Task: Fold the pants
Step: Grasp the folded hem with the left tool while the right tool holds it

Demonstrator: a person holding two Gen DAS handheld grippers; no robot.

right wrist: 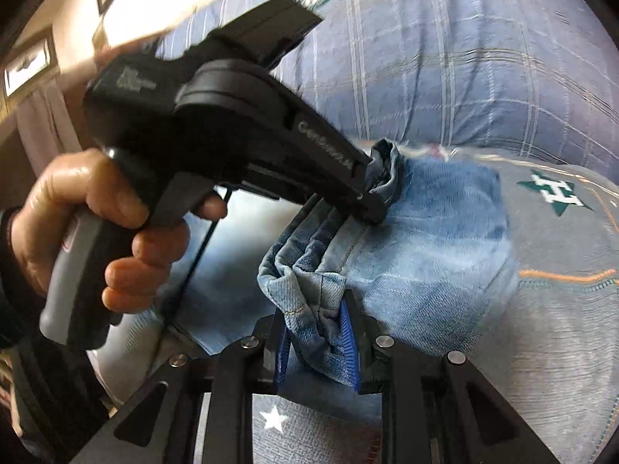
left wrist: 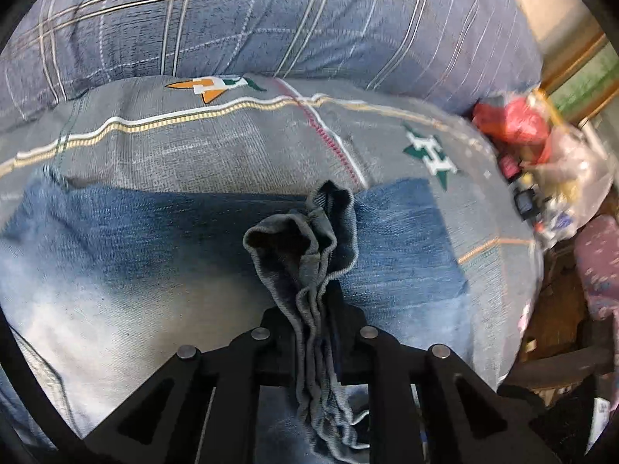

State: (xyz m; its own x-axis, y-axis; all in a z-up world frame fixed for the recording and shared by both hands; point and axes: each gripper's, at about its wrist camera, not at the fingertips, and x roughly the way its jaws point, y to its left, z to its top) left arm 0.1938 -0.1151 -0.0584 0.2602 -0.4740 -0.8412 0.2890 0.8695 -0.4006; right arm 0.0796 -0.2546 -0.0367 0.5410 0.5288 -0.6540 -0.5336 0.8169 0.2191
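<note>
Faded blue jeans [left wrist: 162, 239] lie spread on a grey patterned bedcover [left wrist: 232, 143]. My left gripper [left wrist: 313, 309] is shut on a bunched hem of the jeans, which sticks up between its fingers. In the right wrist view the left gripper [right wrist: 371, 197] shows held by a hand, with the bunched hem at its tip above the jeans [right wrist: 433, 247]. My right gripper [right wrist: 321, 332] is shut on another bunched edge of the jeans, pinched between its blue pads [right wrist: 346, 332].
A blue plaid pillow or duvet [left wrist: 271, 19] rises behind the bedcover and shows too in the right wrist view [right wrist: 464, 58]. A clear bag of red and mixed items [left wrist: 541, 162] sits at the bed's right edge, with floor clutter beyond.
</note>
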